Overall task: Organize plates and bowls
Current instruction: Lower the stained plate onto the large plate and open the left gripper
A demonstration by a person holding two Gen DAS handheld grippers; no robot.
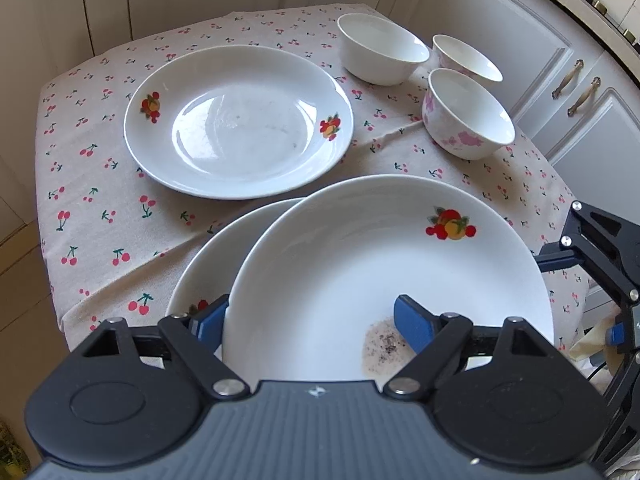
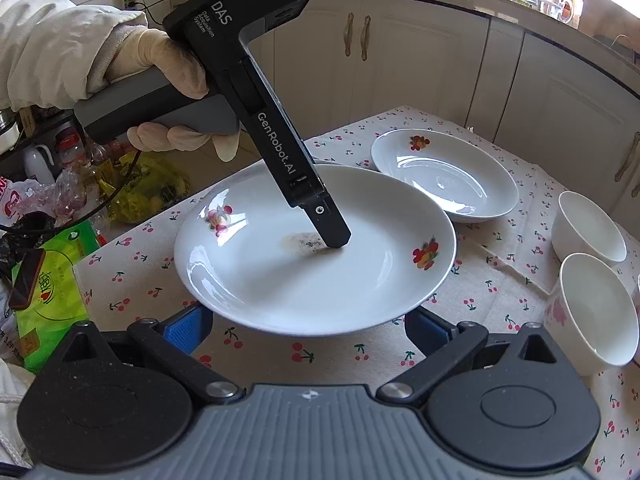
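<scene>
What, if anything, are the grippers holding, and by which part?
Nothing: the left gripper straddles the rim of the top plate with open jaws; the right gripper is open too.

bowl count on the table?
3, all on the table's right side in the left wrist view: a plain white bowl farthest back, a pink-flowered bowl to its right, another pink-flowered bowl nearest. None seem hidden.
</scene>
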